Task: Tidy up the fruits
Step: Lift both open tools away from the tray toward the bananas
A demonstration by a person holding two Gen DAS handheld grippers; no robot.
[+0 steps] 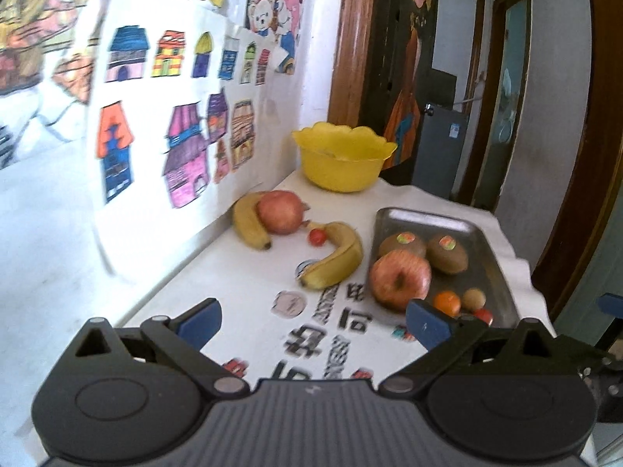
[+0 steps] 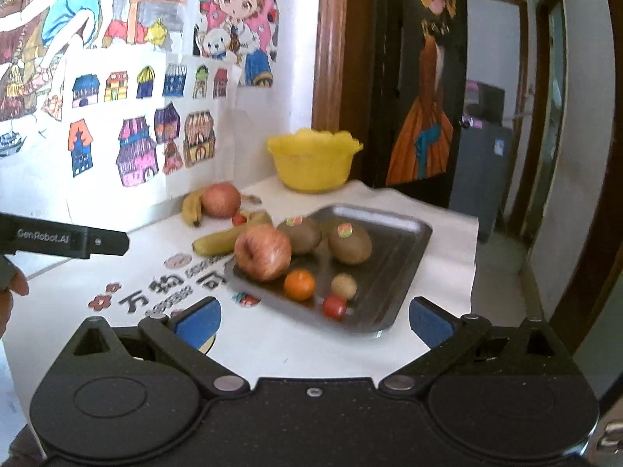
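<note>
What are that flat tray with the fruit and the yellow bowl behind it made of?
The tray looks like metal, probably stainless steel: grey, with a dull sheen and bright glints along its rolled rim. The yellow bowl looks like plastic: evenly coloured, slightly translucent at its scalloped edge, though blur leaves that open.

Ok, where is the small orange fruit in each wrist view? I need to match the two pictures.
Left wrist: the small orange fruit sits low right of centre, at the metal tray's near end, just past the right blue pad.
Right wrist: it sits near centre, in front of the red apple.
Shared landmark: the yellow bowl at the table's far end.
</note>
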